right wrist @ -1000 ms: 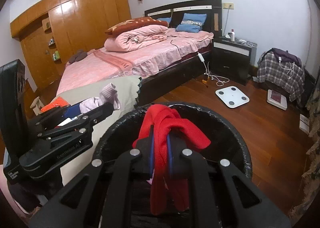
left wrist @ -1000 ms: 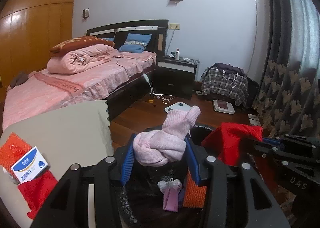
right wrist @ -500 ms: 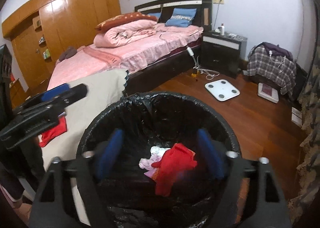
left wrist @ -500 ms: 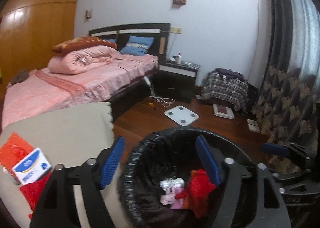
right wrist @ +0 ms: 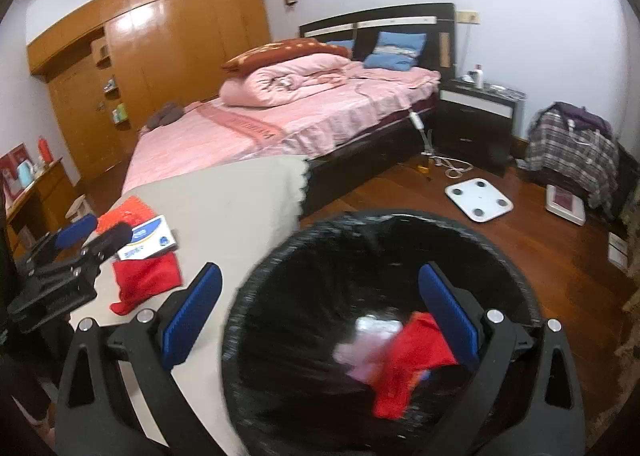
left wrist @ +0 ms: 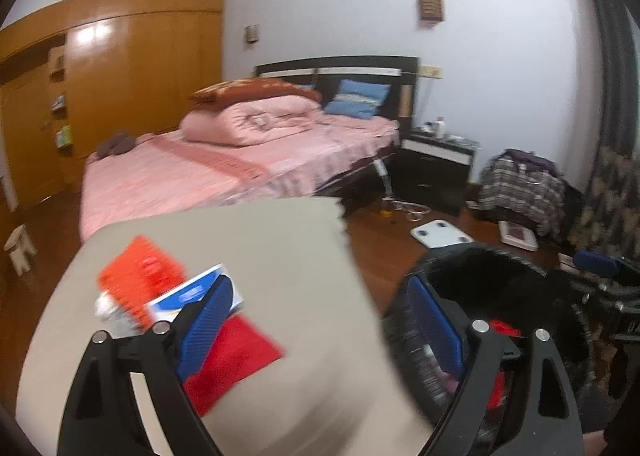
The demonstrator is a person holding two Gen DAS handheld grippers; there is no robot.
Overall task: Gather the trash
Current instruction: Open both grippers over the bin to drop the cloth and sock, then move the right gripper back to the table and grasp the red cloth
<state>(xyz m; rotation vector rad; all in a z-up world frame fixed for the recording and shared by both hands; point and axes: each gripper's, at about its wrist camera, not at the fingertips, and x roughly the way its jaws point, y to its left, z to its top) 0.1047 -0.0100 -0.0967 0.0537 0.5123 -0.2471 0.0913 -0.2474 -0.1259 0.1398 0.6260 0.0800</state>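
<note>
I see a big bed point(right wrist: 280, 124) with pink covers far back in the room, and a rolled pink quilt point(right wrist: 288, 80) lies on it. Brown wooden closets point(right wrist: 160, 56) stand along the far left wall. A dark night table point(right wrist: 476, 112) stands right of the bed, and a heap of checked clothes point(right wrist: 572, 144) sits further right. A white scale point(right wrist: 479, 199) lies on the wood floor between them.

Close to me a table with a beige cloth point(right wrist: 240, 200) stands on the left. The black trash bin point(right wrist: 280, 268) stands just beside its right edge. Inside the bin lie a red cloth point(right wrist: 412, 360) and a pink thing point(right wrist: 360, 360), touching each other.

My right gripper point(right wrist: 320, 320) hangs over the bin. Its blue fingers point(right wrist: 192, 316) have just been opening and now stand wide with nothing between them. The left finger sits over the table edge and the right one over the bin.

My left gripper point(left wrist: 320, 332) is over the table cloth. Its fingers point(left wrist: 208, 320) have also just been opening, and they hold nothing. Still on the table, far left, lie a red rag point(right wrist: 144, 280), a blue and white box point(right wrist: 150, 242) and an orange net thing point(left wrist: 140, 280), all bunched close. The left finger covers part of the box and rag in its own view.
</note>
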